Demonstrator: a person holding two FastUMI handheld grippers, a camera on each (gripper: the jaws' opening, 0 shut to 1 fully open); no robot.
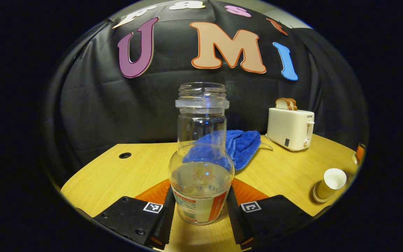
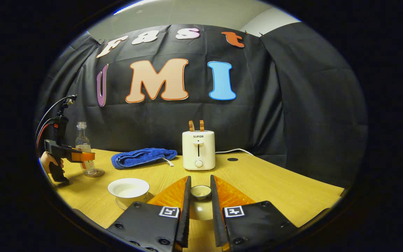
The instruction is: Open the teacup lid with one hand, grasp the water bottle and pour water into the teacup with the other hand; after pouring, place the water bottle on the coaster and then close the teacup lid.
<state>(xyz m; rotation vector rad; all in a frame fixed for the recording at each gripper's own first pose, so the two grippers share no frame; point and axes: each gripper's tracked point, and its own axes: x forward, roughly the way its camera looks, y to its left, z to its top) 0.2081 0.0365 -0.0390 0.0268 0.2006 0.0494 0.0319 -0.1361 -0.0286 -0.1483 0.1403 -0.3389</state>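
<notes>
A clear water bottle (image 1: 201, 140) without a cap, part full, stands upright between my left gripper's (image 1: 200, 193) fingers, which press on its labelled lower body. In the right gripper view the same bottle (image 2: 82, 140) rests on a clear round coaster (image 2: 97, 173) at the table's left, with the left gripper (image 2: 82, 156) around it and a hand (image 2: 49, 162) on its handle. My right gripper (image 2: 200, 185) is shut on the knob of the white teacup lid (image 2: 200, 191), held over the table. The uncovered white teacup (image 2: 128, 188) sits on its saucer just to the left, and shows far right as the teacup (image 1: 332, 180).
A white toaster (image 2: 198, 150) with bread slices stands at the back of the wooden table (image 2: 275, 185), a crumpled blue towel (image 2: 142, 156) to its left. The toaster (image 1: 290, 129) and towel (image 1: 245, 147) sit behind the bottle. A cable hole (image 2: 232, 159) marks the tabletop.
</notes>
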